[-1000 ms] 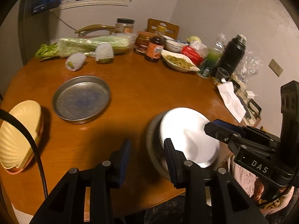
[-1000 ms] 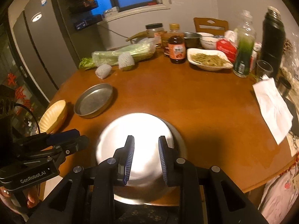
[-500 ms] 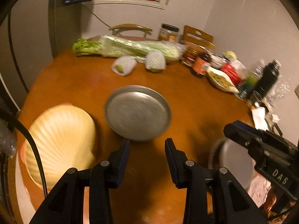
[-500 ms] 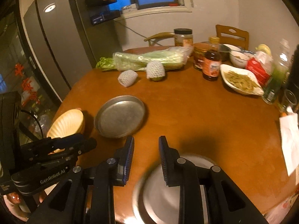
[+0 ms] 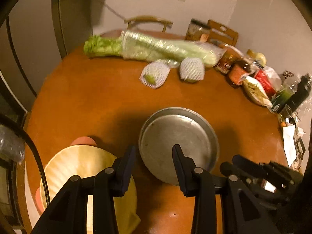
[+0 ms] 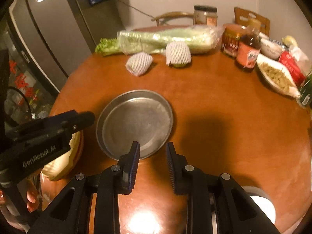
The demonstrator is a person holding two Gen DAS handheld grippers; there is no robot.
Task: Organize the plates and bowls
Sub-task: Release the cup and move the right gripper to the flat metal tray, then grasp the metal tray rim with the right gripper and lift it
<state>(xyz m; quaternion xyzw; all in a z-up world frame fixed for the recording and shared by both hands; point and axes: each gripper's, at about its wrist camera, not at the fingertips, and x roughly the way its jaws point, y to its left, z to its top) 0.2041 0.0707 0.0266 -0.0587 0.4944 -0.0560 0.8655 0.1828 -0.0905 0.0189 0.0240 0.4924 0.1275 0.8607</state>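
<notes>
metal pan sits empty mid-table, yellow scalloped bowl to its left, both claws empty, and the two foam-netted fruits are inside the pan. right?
One thing is off: the two foam-netted fruits are not in the metal pan. They lie on the table farther back, beside the wrapped greens. The right wrist view shows the pan empty. The rest holds: yellow scalloped bowl left of the pan, left claw and right claw empty.
</notes>
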